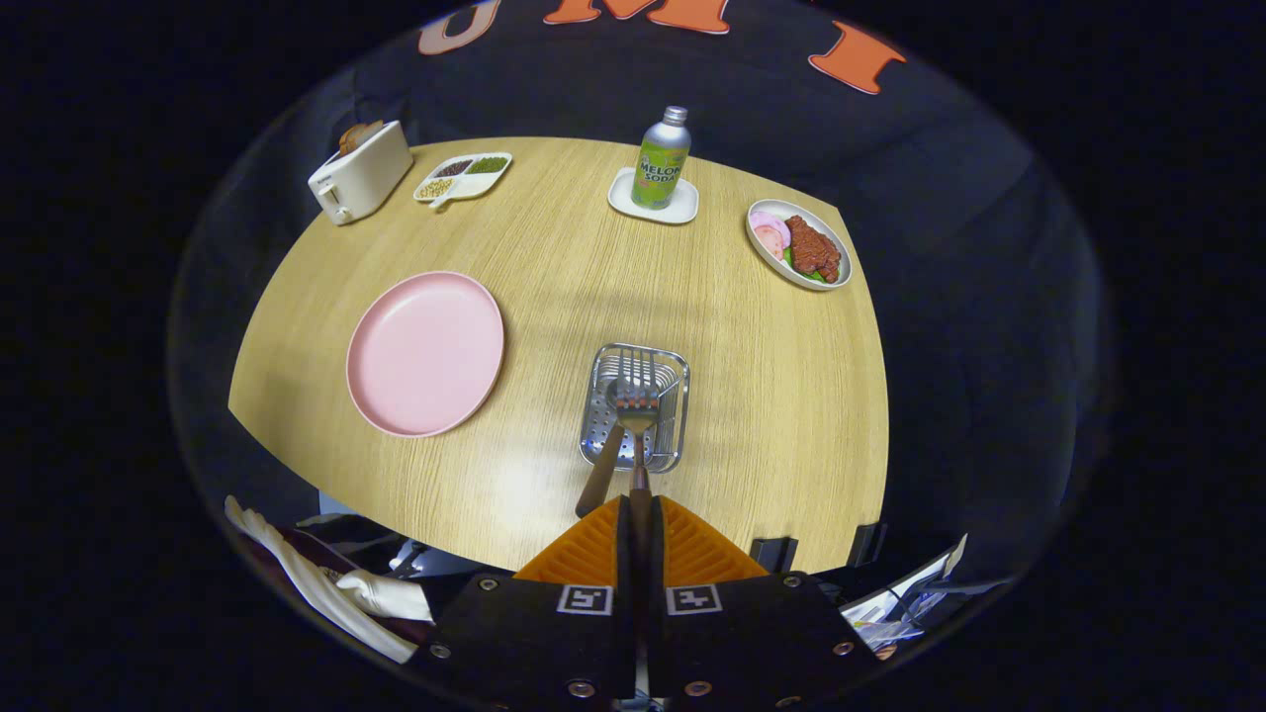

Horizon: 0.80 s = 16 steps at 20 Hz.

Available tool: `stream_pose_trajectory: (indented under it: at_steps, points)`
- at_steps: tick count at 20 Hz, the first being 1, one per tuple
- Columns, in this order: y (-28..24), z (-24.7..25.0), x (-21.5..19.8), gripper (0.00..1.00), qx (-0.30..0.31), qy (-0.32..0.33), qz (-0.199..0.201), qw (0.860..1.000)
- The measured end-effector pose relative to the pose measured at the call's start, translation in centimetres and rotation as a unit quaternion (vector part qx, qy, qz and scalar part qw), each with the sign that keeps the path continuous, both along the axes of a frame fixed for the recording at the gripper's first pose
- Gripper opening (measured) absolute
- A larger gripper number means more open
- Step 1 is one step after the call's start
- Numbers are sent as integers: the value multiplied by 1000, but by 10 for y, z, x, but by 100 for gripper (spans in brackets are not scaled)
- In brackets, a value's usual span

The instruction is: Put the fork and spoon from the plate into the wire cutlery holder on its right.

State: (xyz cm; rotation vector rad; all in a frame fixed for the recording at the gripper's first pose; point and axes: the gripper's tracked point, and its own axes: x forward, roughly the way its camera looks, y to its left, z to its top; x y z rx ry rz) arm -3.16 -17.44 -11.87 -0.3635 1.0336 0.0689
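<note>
My gripper [639, 506] is shut on the brown handle of the fork [638, 420], whose tines hang over the open top of the wire cutlery holder [677, 368] just ahead of the orange fingers [593, 549]. The spoon [605, 457] stands in the holder, bowl down inside, its brown handle leaning out toward the fingers on the left of the fork. The pink plate [425, 353] lies bare on the wooden table, to the left of the holder.
Beyond the holder a soda bottle [660, 158] stands on a white coaster. A dish of food [799, 245] sits at the far right, a toaster [359, 171] and a divided snack tray [463, 177] at the far left. A gloved hand [386, 595] rests below the table edge.
</note>
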Motion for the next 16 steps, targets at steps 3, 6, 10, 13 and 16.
stream_pose_trajectory:
  at_steps: [3, 6, 10, 13, 16]
  points:
    - [-2, -5, 2, 5, -20, 34, 11, 999]
    - [-3, -16, 3, 5, -37, 77, 26, 996]
    - [-4, -23, 3, 5, -52, 126, 50, 989]
    - [-5, -26, 10, 5, -58, 138, 52, 987]
    - [-6, -29, 16, 5, -60, 151, 48, 986]
